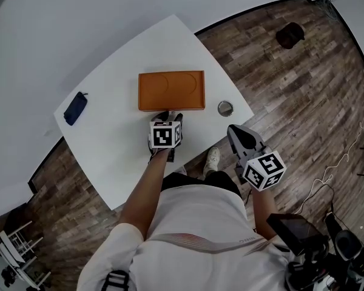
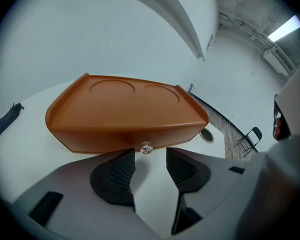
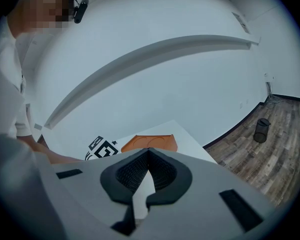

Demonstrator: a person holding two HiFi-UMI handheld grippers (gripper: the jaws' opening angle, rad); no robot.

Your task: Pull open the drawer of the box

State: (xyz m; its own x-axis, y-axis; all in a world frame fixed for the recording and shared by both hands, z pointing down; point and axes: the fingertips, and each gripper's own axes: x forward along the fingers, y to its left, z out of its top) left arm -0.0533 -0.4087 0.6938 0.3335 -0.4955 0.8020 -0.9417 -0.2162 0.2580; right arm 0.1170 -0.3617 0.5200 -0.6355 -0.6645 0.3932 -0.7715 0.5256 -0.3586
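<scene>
The orange box (image 1: 171, 90) lies on the white table (image 1: 109, 150), its lid marked with two round recesses. Its front face (image 2: 125, 139) carries a small clear knob (image 2: 146, 148). My left gripper (image 1: 170, 115) sits right at that front face. In the left gripper view the left gripper (image 2: 150, 155) is open, and the knob stands just at the gap between the tips with neither pad touching it. My right gripper (image 1: 232, 128) hangs off the table's right edge, above the floor. The right gripper (image 3: 149, 151) is shut and empty, and the box (image 3: 150, 142) shows beyond it.
A dark blue pouch (image 1: 76, 108) lies at the table's left end. A small round metal object (image 1: 225, 108) sits right of the box near the table edge. On the wood floor stand a black bin (image 1: 290, 35) and a folding chair (image 2: 247, 136).
</scene>
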